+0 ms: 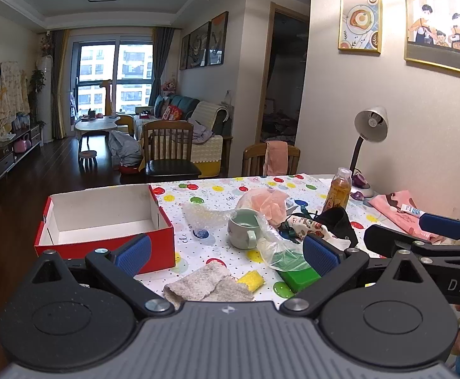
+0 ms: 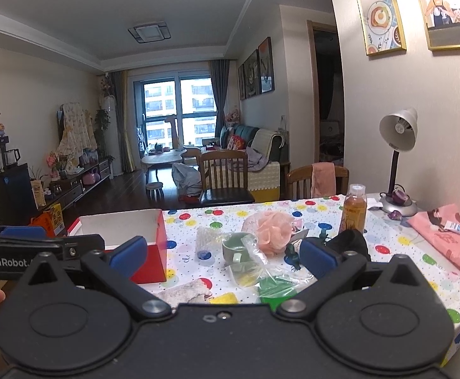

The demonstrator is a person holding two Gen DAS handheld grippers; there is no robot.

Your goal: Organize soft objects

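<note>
An empty red box (image 1: 103, 221) with a white inside stands at the table's left; it also shows in the right wrist view (image 2: 125, 230). Soft things lie on the dotted tablecloth: a grey cloth (image 1: 204, 285), a yellow sponge (image 1: 252, 279), a pink bath pouf (image 1: 271, 205), a black cloth (image 1: 337, 221), a patterned cloth (image 1: 305, 225), bubble wrap (image 1: 201, 216). My left gripper (image 1: 226, 252) is open and empty above the table's near edge. My right gripper (image 2: 223, 254) is open and empty, just right of the left one.
A pale green mug (image 1: 244, 229), a clear plastic bag (image 1: 277, 249) over a green block (image 1: 299, 276), a tea bottle (image 1: 339, 191), a desk lamp (image 1: 369, 132) and a pink bag (image 1: 400, 211) with a tube share the table. Chairs stand behind it.
</note>
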